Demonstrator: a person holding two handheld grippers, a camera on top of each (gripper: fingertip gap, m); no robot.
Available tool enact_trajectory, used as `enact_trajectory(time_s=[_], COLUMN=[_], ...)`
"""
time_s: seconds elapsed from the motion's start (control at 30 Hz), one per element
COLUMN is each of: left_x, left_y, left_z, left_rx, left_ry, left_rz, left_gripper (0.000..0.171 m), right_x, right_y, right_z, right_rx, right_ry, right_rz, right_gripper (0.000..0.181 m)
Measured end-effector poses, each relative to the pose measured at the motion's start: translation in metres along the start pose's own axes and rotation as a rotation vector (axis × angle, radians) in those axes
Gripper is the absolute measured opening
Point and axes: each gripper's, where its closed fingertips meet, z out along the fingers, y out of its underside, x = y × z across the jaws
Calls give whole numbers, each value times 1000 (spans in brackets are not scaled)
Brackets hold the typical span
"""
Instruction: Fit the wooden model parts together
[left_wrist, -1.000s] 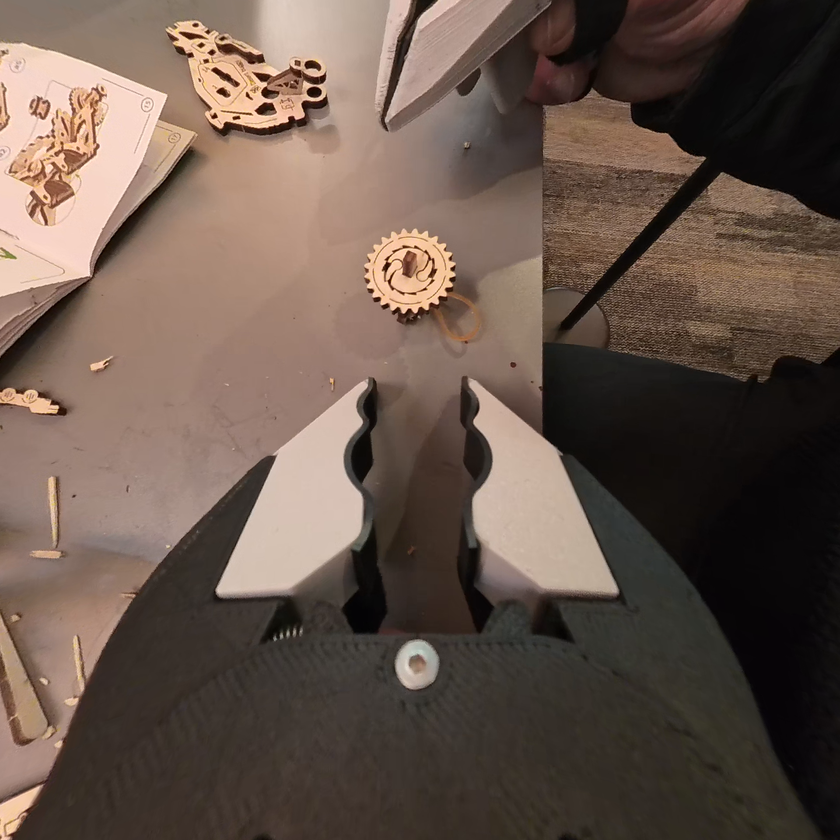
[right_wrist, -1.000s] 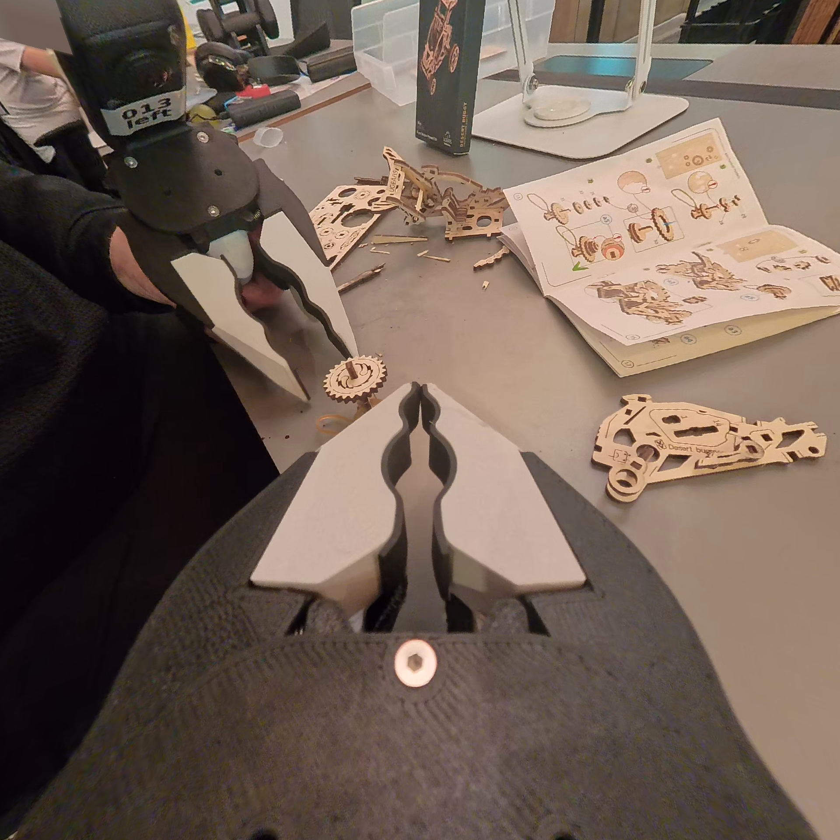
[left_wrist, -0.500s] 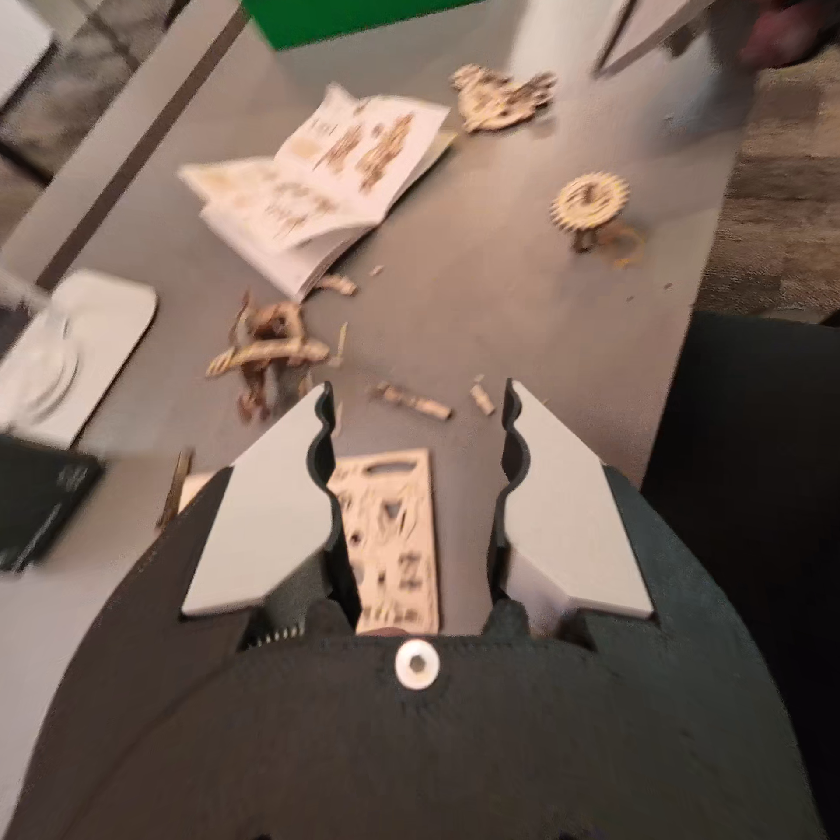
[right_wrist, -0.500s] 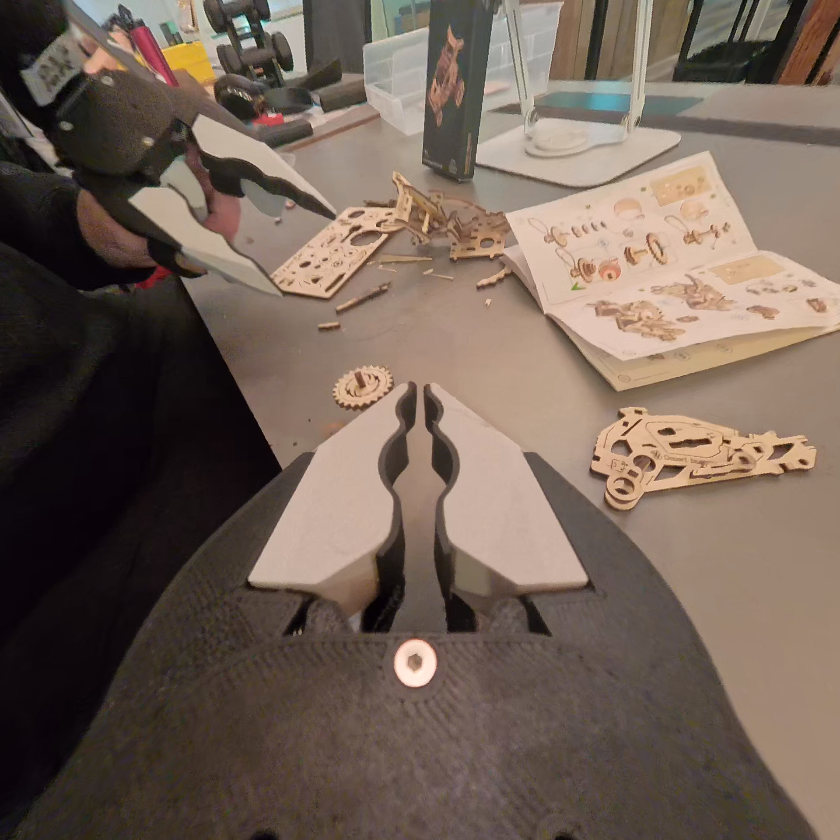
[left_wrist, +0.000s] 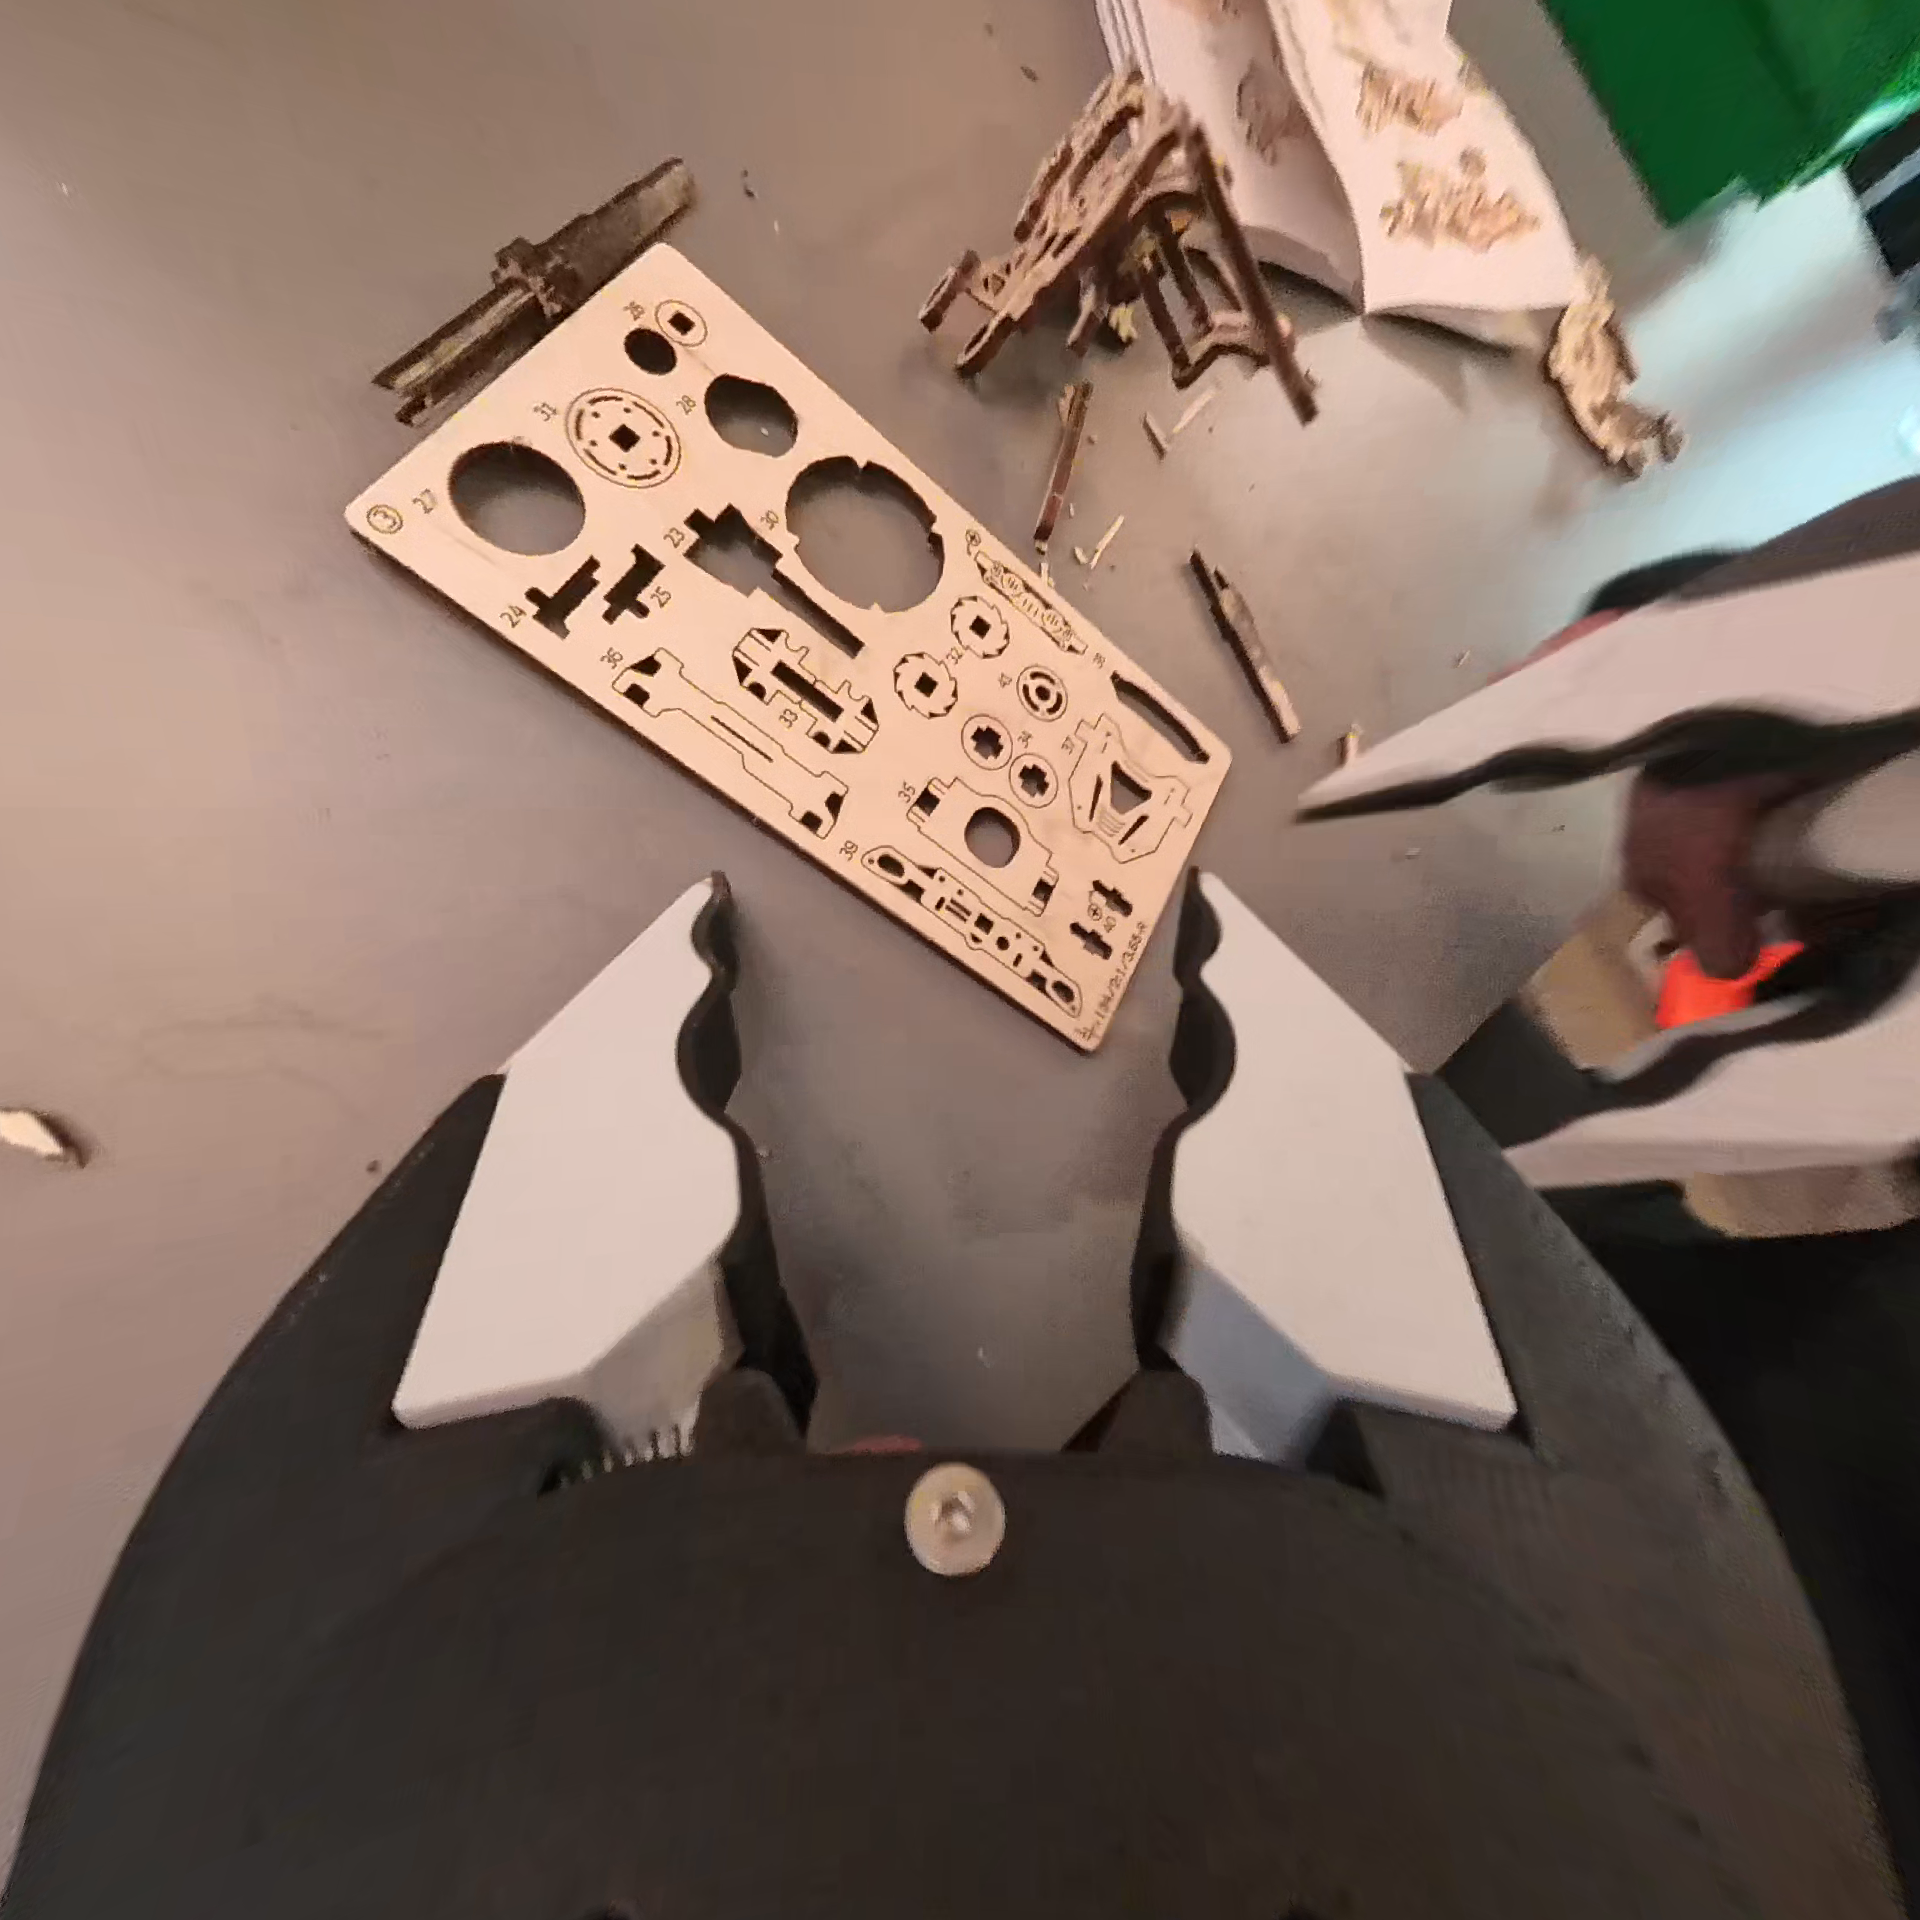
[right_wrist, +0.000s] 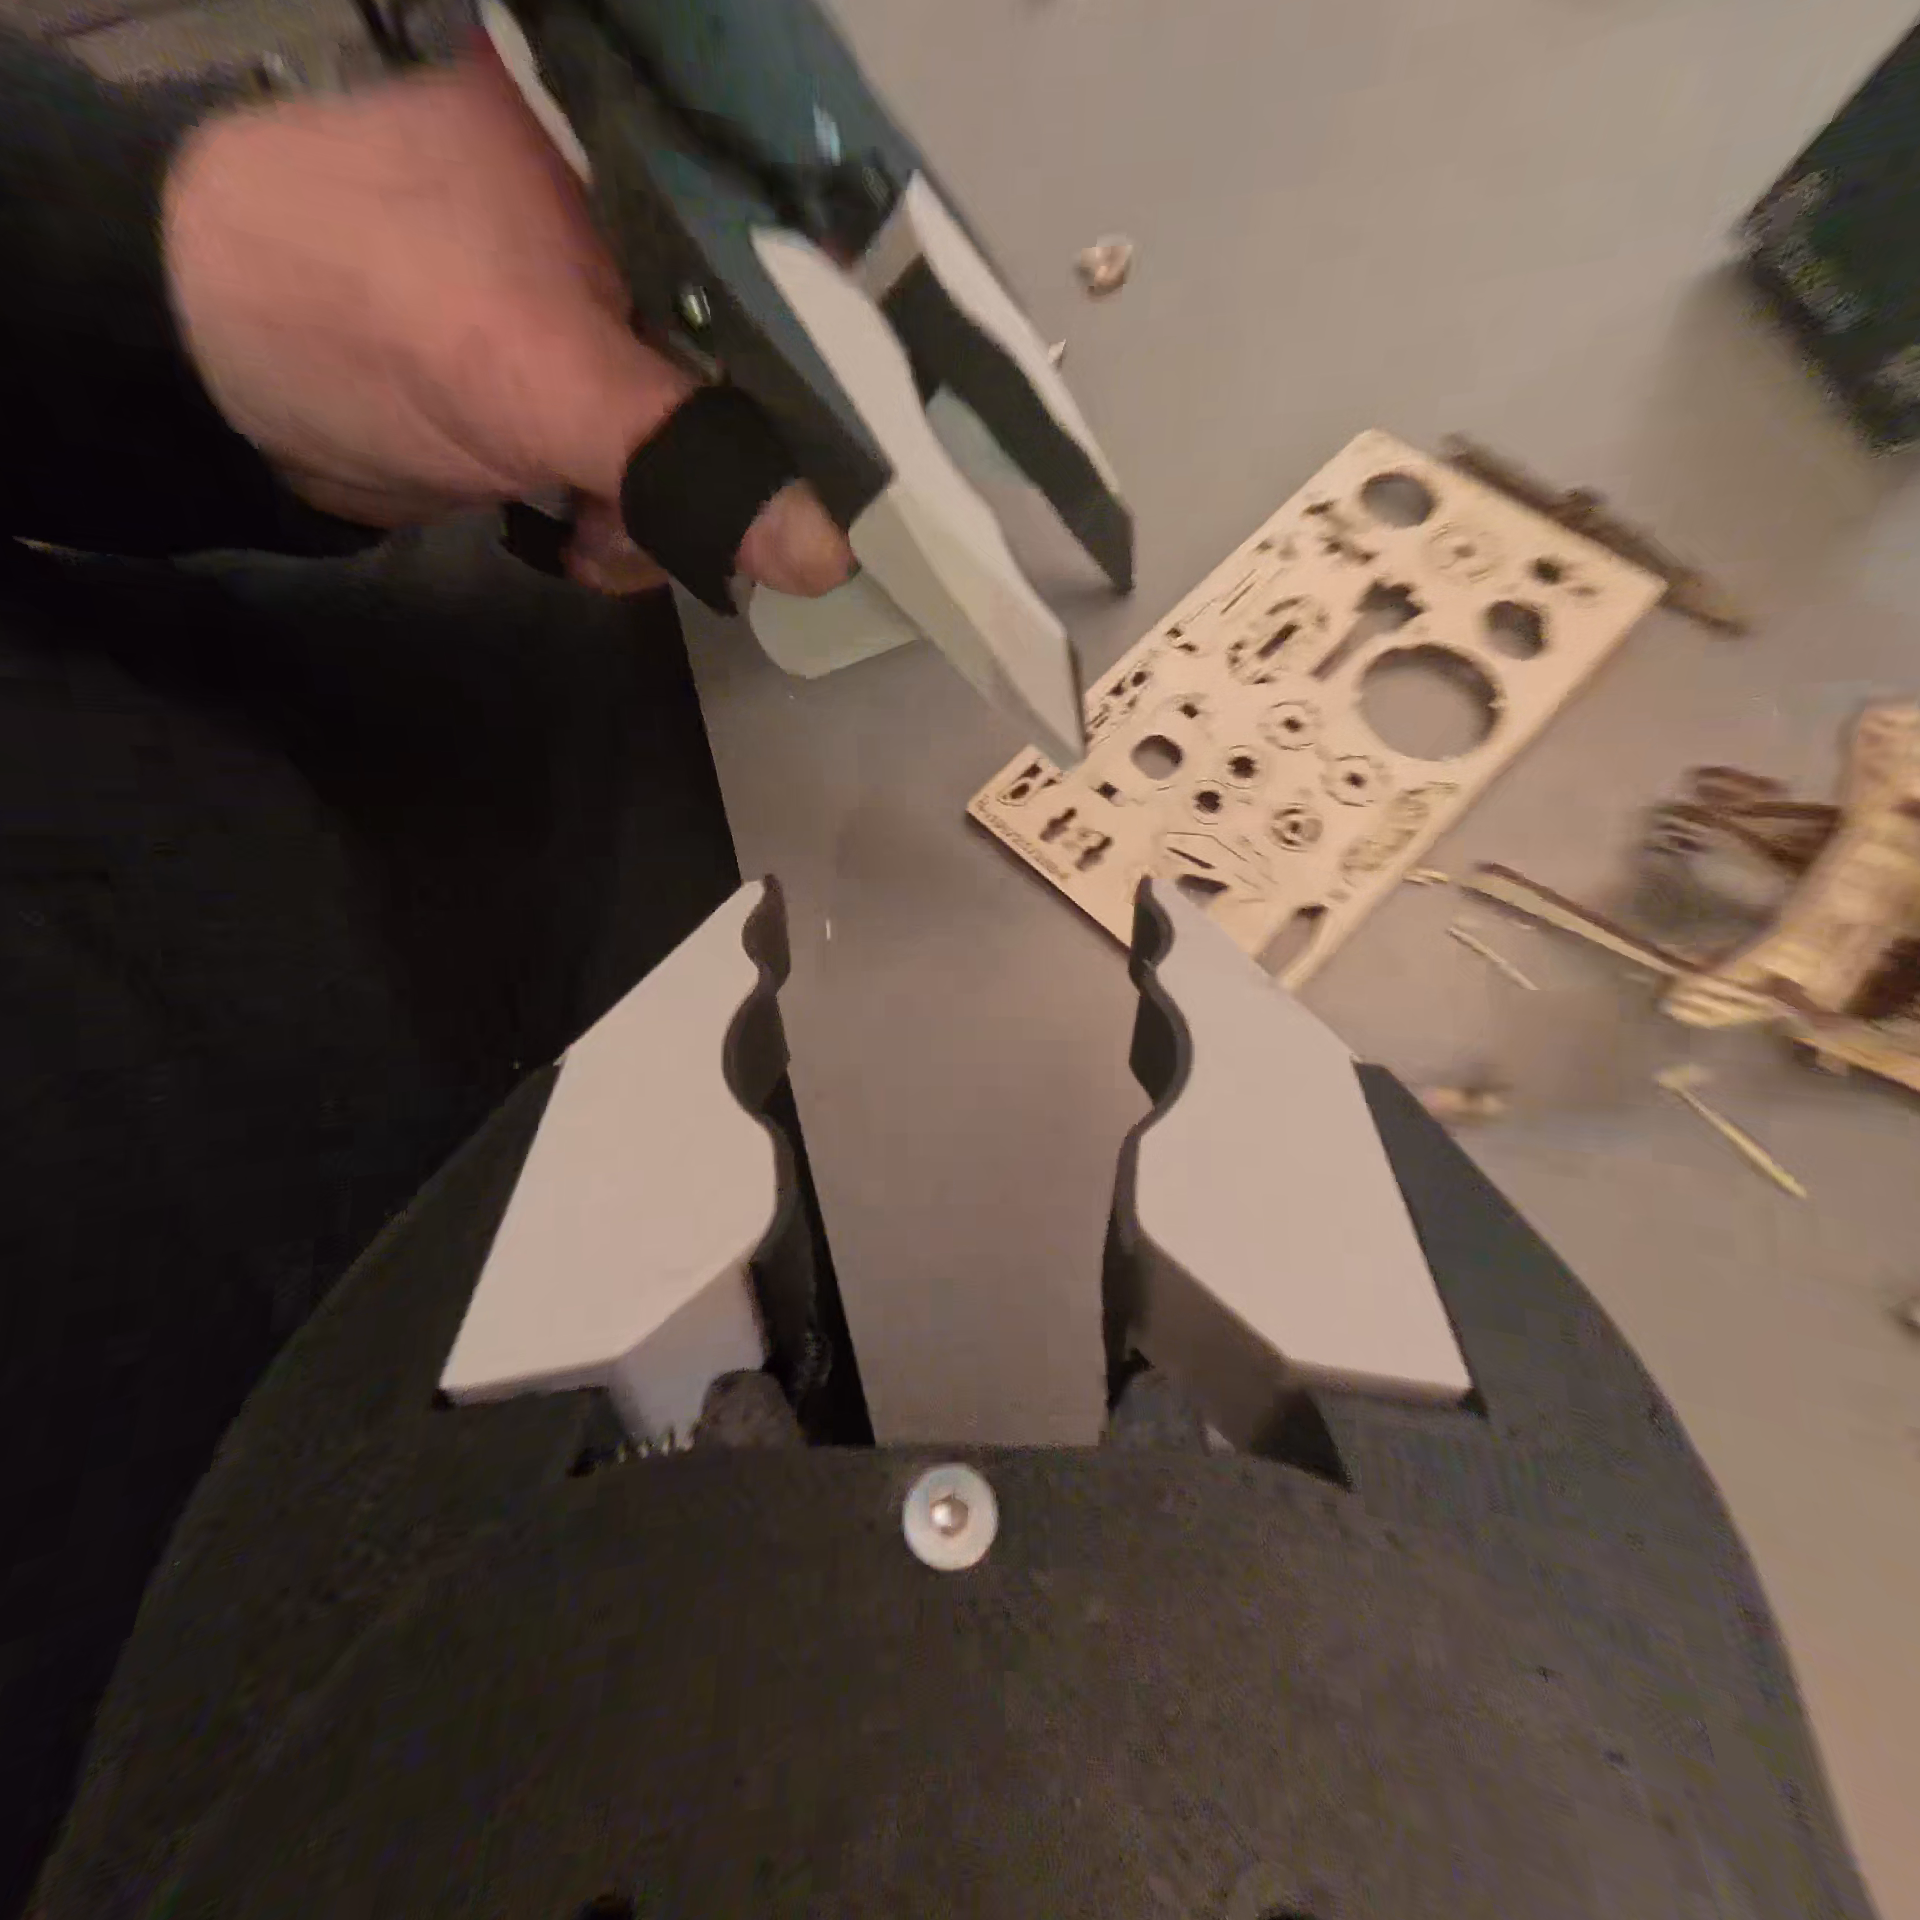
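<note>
Both grippers have swung from the gear to the wooden parts sheet: my left gripper hangs spread above its near corner, my right gripper, previously closed, now gapes beside it.

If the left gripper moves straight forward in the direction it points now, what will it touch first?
Probably the near corner of the wooden parts sheet, which lies flat just ahead of the open left gripper. Depth is unclear.

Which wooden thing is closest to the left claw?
The flat punched-out wooden sheet: its corner lies just ahead of the open left claw. The half-built model and dark stick lie farther away.
</note>
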Motion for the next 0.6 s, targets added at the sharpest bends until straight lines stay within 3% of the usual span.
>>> enact_trajectory(time_s=[0.13, 0.33, 0.47, 0.6], left_x=[11, 10, 23, 19], left_y=[-4, -8, -5, -4], left_z=[-1, -1, 5, 3], left_rx=[59, 107, 103, 97], left_ry=[146, 244, 312, 307], left_rz=[-157, -296, -330, -329], left_gripper=[77, 61, 56, 53], right_x=[-5, -6, -19, -23], right_y=[12, 12, 15, 14], right_z=[41, 43, 45, 45], right_rx=[-105, -87, -110, -99], right_ry=[-36, -58, -124, -154], right_rz=[18, 50, 32, 29], right_gripper=[64, 43, 10, 14])
